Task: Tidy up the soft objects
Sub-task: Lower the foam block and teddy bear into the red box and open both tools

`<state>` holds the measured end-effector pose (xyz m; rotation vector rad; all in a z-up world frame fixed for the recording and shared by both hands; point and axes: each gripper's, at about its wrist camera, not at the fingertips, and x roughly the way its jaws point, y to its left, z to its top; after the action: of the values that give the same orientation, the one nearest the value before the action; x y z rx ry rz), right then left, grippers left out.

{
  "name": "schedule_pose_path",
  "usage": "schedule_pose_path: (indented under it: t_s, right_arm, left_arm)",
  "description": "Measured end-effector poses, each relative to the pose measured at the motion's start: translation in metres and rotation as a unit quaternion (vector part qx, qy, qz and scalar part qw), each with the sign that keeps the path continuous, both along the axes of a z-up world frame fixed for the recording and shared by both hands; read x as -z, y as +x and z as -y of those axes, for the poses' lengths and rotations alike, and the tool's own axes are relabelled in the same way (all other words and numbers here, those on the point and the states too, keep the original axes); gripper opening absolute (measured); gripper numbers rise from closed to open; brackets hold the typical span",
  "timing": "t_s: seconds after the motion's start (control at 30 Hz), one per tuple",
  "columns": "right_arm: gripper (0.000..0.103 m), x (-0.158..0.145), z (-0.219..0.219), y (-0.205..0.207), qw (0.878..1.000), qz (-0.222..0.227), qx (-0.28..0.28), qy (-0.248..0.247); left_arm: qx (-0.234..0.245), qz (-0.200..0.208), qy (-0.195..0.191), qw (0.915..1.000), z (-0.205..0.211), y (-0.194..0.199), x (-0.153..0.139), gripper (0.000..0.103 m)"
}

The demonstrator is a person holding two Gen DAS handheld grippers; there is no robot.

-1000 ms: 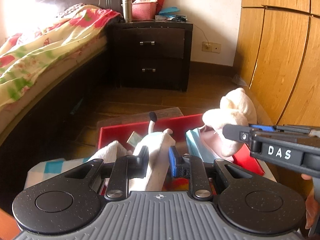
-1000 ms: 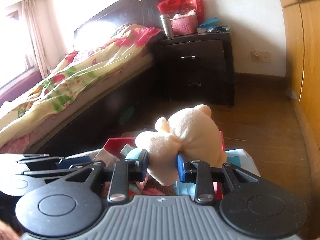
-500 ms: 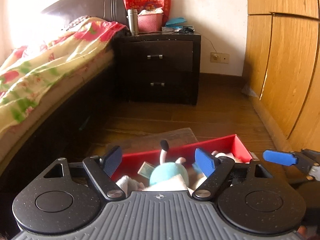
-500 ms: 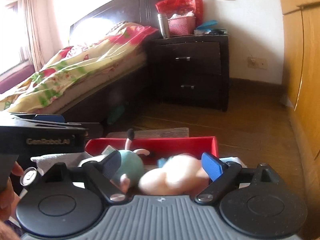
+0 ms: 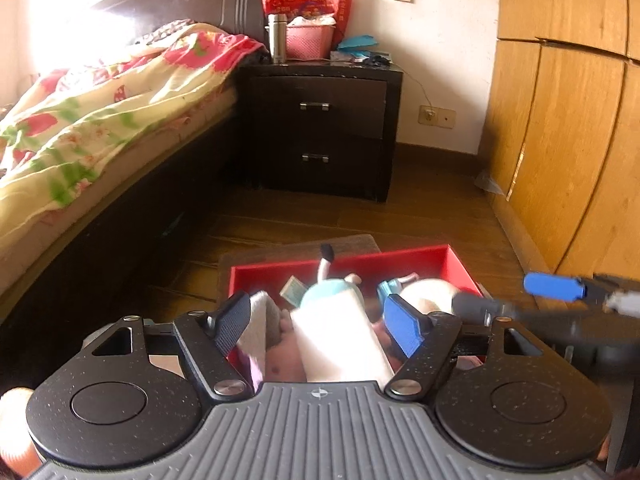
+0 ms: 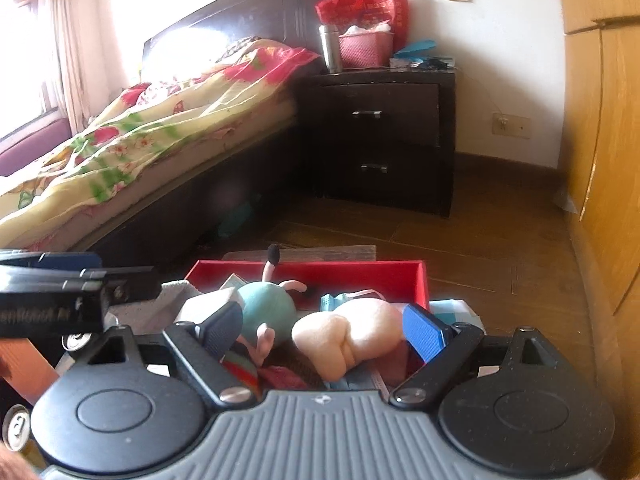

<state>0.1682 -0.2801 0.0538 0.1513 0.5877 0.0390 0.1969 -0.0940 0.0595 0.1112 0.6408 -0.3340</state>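
Observation:
A red box (image 5: 400,263) on the floor holds several soft toys. A white and teal plush (image 5: 336,336) with a black-tipped tail lies in it, between the fingers of my left gripper (image 5: 316,312). Those jaws are closing, but the pads stand apart from the plush. In the right wrist view the same teal plush (image 6: 266,312) lies next to a cream plush bear (image 6: 352,332) in the red box (image 6: 360,276). My right gripper (image 6: 322,320) hangs open over the bear without touching it. A white cloth (image 5: 260,320) lies at the box's left.
A bed with a flowered quilt (image 5: 100,120) runs along the left. A dark nightstand (image 5: 320,132) stands at the back, and a wooden wardrobe (image 5: 568,140) lines the right. A flat brown board (image 5: 300,252) lies beyond the box on the wooden floor.
Both grippers opened and let go: the white and teal plush and the cream bear dropped into the red box. Both grippers then rose slightly above the box.

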Motion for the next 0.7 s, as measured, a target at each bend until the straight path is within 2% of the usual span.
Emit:
schedule_pose_path:
  t_s: [0.2,0.37,0.43,0.53,0.7]
  right_arm:
    - [0.067,-0.012,0.005,-0.015,1.000,0.008,0.010,-0.008]
    - [0.067,-0.016,-0.004,-0.029,1.000,0.006,0.002,-0.020]
    - [0.067,-0.018,-0.005,-0.035,1.000,0.007,0.000,-0.010]
    - [0.067,-0.022,-0.009,-0.043,1.000,0.012,-0.004,-0.010]
    - [0.067,-0.021,-0.010,-0.054,1.000,0.012,0.002,-0.015]
  left_arm:
    - [0.013,-0.015,-0.001,0.9998,0.001,-0.010,0.009,0.068]
    - [0.021,-0.019,0.001,0.9996,0.000,-0.023,0.012,0.068]
    - [0.025,-0.022,0.002,0.9994,0.000,-0.028,0.013,0.068]
    - [0.033,-0.017,0.014,0.9992,0.001,-0.037,0.013,0.068]
    - [0.030,-0.020,0.000,0.9993,-0.006,-0.046,0.011,0.068]
